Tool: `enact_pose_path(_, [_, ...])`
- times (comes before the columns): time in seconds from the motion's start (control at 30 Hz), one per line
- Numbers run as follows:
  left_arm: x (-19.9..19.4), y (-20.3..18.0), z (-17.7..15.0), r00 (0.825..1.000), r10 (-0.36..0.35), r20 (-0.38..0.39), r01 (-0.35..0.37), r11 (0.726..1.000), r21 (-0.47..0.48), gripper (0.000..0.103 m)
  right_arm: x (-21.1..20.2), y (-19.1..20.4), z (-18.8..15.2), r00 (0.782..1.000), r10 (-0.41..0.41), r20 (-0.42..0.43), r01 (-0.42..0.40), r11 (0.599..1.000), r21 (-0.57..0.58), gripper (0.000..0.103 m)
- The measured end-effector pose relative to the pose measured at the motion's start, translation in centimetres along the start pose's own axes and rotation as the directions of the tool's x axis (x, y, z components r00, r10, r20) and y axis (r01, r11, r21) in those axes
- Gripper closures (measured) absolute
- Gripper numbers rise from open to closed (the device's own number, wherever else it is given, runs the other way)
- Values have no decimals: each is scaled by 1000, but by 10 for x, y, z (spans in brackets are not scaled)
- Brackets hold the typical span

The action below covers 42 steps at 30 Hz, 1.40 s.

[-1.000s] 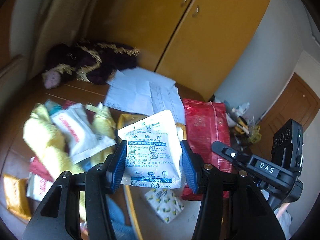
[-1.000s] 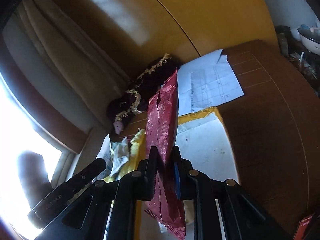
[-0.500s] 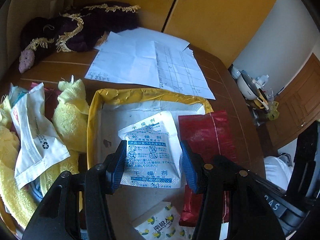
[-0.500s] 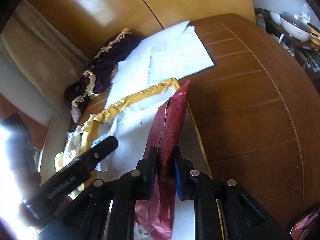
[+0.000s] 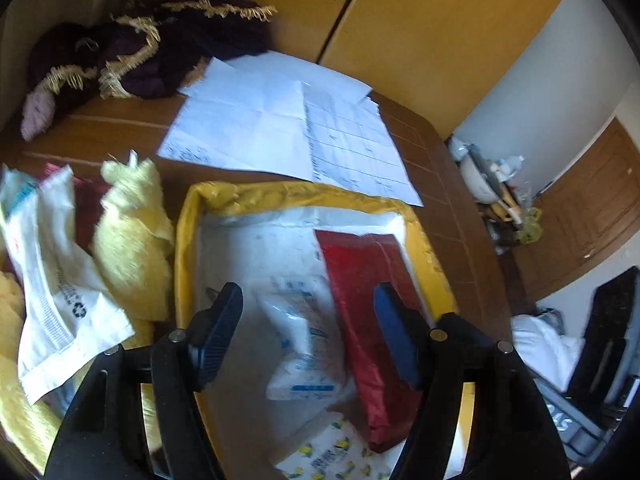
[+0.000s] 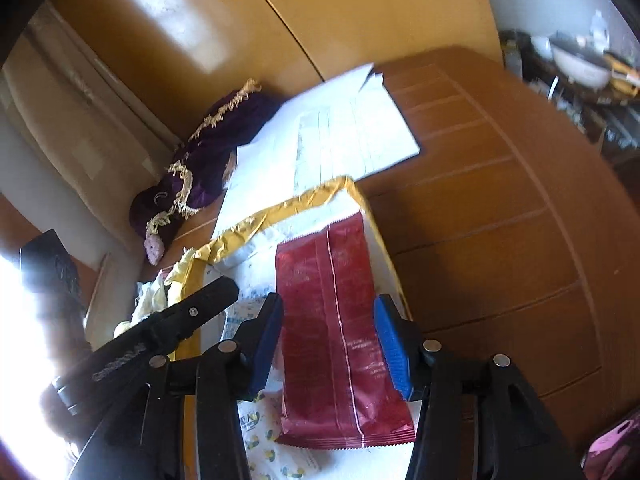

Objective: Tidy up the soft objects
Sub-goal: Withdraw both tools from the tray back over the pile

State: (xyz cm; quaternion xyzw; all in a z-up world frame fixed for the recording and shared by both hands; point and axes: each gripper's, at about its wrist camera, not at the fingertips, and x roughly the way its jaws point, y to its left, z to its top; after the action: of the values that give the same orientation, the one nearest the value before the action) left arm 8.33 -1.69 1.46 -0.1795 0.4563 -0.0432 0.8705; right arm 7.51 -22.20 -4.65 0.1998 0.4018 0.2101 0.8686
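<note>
Both tools stand spread wide and hold nothing. The left gripper (image 5: 308, 336) hovers over a yellow-rimmed tray (image 5: 188, 240), its blue pads on either side of a blurred white sachet with blue print (image 5: 304, 344) that lies on the tray floor. At its 3 o'clock, a red foil pouch (image 5: 360, 280) rests flat in the tray. The right gripper (image 6: 328, 344) straddles that same pouch (image 6: 332, 320) and shows its centre seam. Only the left view shows the yellow towel (image 5: 132, 240) and a white plastic bag (image 5: 56, 280) at 9 o'clock outside the tray. Both views show white papers (image 6: 340, 136) and dark purple fringed fabric (image 5: 152, 52) near 12 o'clock.
</note>
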Motion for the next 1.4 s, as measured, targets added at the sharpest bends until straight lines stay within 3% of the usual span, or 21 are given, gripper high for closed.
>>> enact_pose_path(0.17, [-35,-5,-7,997,-34,66,33,999,15,35,-11,7,-2,998,33,47,-31,998,-52,48])
enact_pose_path(0.3, [-66,-4,-17,989,-53,138,50,998,27,35,-25,14,-5,989,88,122,-77,993,-93,30])
enact_pose_path(0.43, [-88,18,-35,986,-36,166,44,998,-43,36,-26,19,-8,979,167,117,-154,981,-115,30])
enact_pose_path(0.63, [-121,62,-70,970,13,241,24,988,-150,36,-22,35,-15,976,203,74,-190,969,-157,30])
enact_pose_path(0.77, [-126,80,-90,970,53,238,-12,985,-170,36,-36,55,-36,975,207,77,-191,965,-178,30])
enact_pose_path(0.93, [-129,93,-107,961,101,258,-56,983,-177,35,-52,90,-75,951,305,54,-289,937,-197,30])
enact_pose_path(1.03, [-132,101,-115,958,114,264,-63,979,-193,35,-54,110,-97,946,320,48,-299,921,-249,30])
enact_pose_path(1.4, [-145,120,-132,957,131,257,-65,967,-248,35,-47,125,-121,939,342,-25,-338,912,-232,30])
